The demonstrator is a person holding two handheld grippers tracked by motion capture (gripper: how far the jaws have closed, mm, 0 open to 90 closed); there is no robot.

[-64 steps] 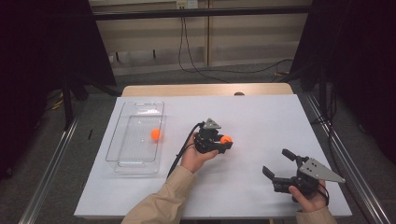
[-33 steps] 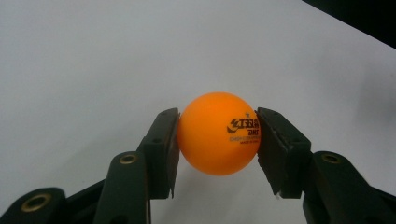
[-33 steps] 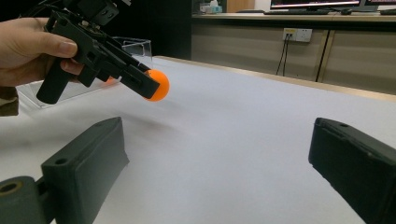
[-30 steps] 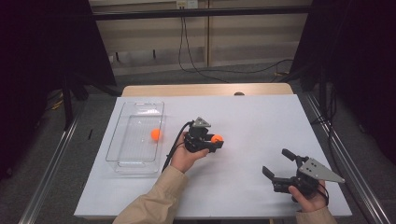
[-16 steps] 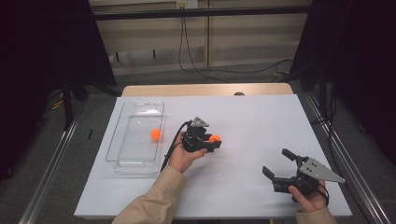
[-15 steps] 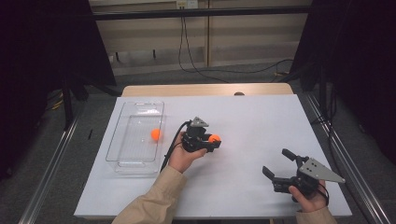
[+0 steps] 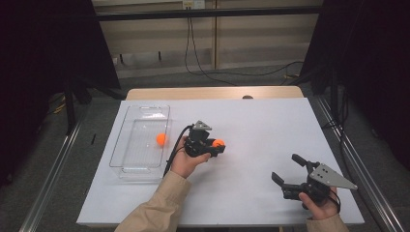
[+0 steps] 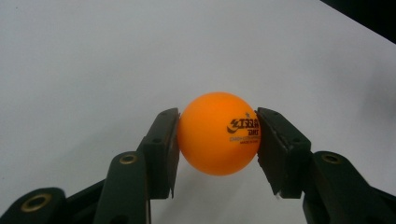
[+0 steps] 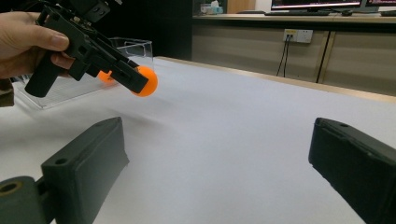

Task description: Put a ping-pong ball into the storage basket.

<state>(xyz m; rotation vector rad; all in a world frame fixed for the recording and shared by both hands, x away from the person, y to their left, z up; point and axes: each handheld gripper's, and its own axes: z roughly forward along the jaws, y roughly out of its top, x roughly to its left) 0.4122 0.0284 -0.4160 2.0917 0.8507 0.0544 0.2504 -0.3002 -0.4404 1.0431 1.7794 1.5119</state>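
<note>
My left gripper [image 7: 217, 144] is shut on an orange ping-pong ball [image 8: 217, 133], held a little above the white table just right of the clear tray [image 7: 126, 134]. Black print shows on the ball between the two black pads. The same ball [image 9: 145, 81] hangs above the table at the left of the right gripper view, and it shows orange [image 7: 218, 143] at the jaw tips from above. A second orange ball [image 7: 161, 139] lies inside the tray. My right gripper [image 7: 289, 170] rests near the front right of the table, jaws wide apart with nothing between them.
The white table sheet [image 7: 270, 125] spreads bare between the two grippers. A black cable [image 7: 175, 147] trails from the left gripper toward the tray's right side. Metal rails [image 7: 345, 145] run along both table sides. A wooden strip [image 7: 212, 93] borders the far edge.
The left hand has drifted slightly left toward the tray with the ball still gripped. The right gripper has stayed put.
</note>
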